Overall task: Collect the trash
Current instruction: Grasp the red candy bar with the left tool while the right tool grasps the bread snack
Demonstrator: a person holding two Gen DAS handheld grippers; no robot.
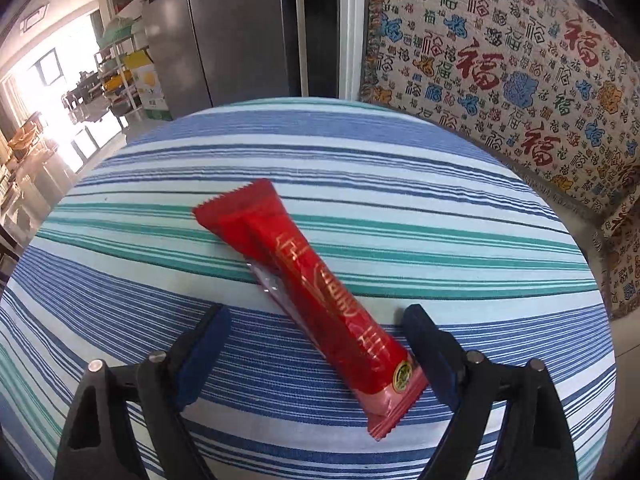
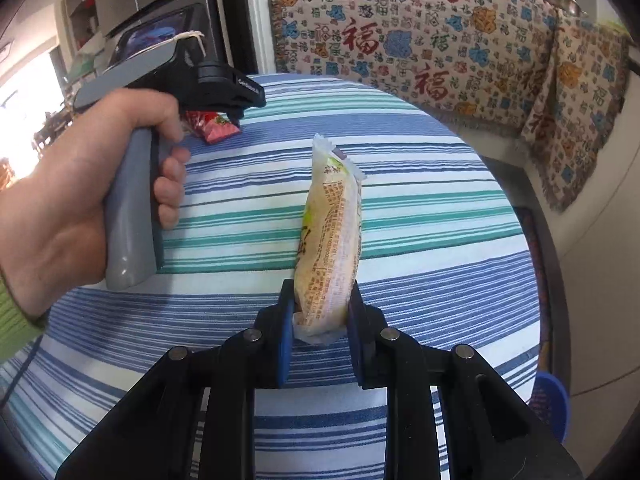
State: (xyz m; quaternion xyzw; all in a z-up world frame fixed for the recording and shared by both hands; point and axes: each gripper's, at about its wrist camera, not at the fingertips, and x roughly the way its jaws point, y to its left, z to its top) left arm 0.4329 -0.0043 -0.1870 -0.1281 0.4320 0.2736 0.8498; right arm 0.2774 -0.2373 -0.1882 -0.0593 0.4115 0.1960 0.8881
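Observation:
A long red snack wrapper point(image 1: 316, 284) lies slantwise on the striped tablecloth point(image 1: 400, 184). My left gripper point(image 1: 316, 316) stands open astride it, one blue-padded finger on each side, pads clear of the wrapper. In the right wrist view my right gripper point(image 2: 318, 294) is shut on the near end of a pale yellow snack packet point(image 2: 330, 232), which points away from me over the cloth point(image 2: 420, 208). The same view shows a hand point(image 2: 80, 184) on the left gripper's grey handle, and one end of the red wrapper point(image 2: 212, 126) peeks out under it.
A sofa point(image 1: 500, 60) with a patterned throw runs along the table's far right side. A blue basket point(image 2: 554, 404) stands on the floor at the right, past the table's edge. A grey fridge point(image 1: 224, 28) stands behind the table.

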